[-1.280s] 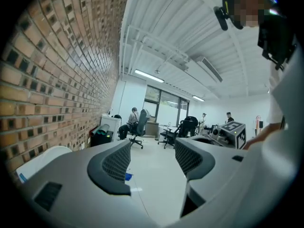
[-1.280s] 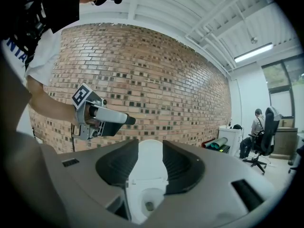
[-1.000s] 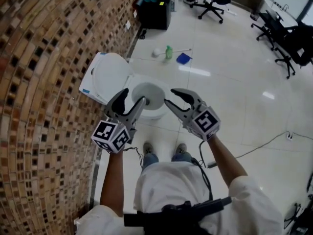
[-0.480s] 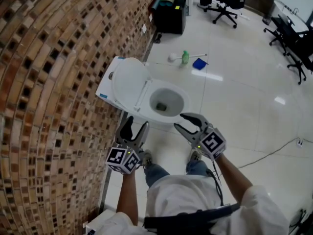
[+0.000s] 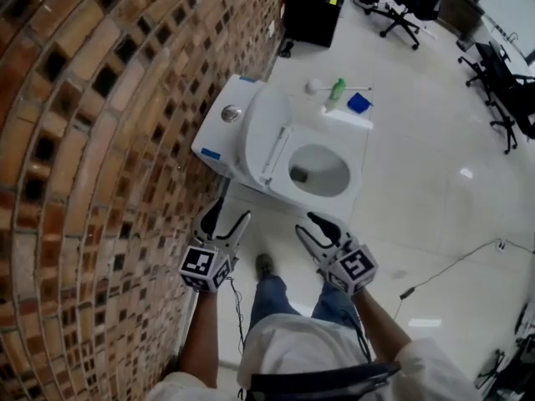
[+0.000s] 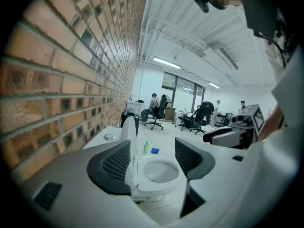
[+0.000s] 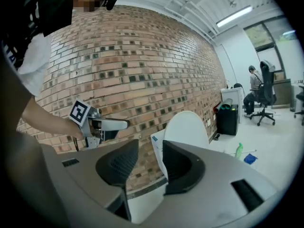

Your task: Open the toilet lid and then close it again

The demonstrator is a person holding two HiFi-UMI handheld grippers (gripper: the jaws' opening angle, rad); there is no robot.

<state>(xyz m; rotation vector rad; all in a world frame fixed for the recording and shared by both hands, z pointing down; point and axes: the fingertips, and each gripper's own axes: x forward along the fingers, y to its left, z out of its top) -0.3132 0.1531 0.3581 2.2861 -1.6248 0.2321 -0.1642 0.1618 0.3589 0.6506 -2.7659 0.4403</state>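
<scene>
Two grippers hang short of the toilet (image 5: 338, 199), both clear of it, in the lower middle of the head view. The left gripper (image 5: 226, 217) sits just beside the brick wall (image 5: 100, 140). Its jaws are set fairly wide with nothing between them, and in its own view the bowl (image 6: 160, 169) shows beyond the gap. The right gripper (image 5: 309, 229) has a narrower gap, also empty, and bare floor (image 5: 418, 190) lies open to its right.

The toilet lid (image 5: 269, 136) stands raised in the upper middle of the frame, leaning back toward the tank (image 5: 224, 128), which backs onto the wall. The seat (image 5: 358, 170) lies down around the bowl. A strip of tile separates the toilet's near edge from both grippers.

Past the toilet's far edge, a green bottle (image 5: 337, 90) and a blue item (image 5: 359, 103) rest on the floor. Office chairs (image 5: 401, 11) stand well apart at the upper right.
</scene>
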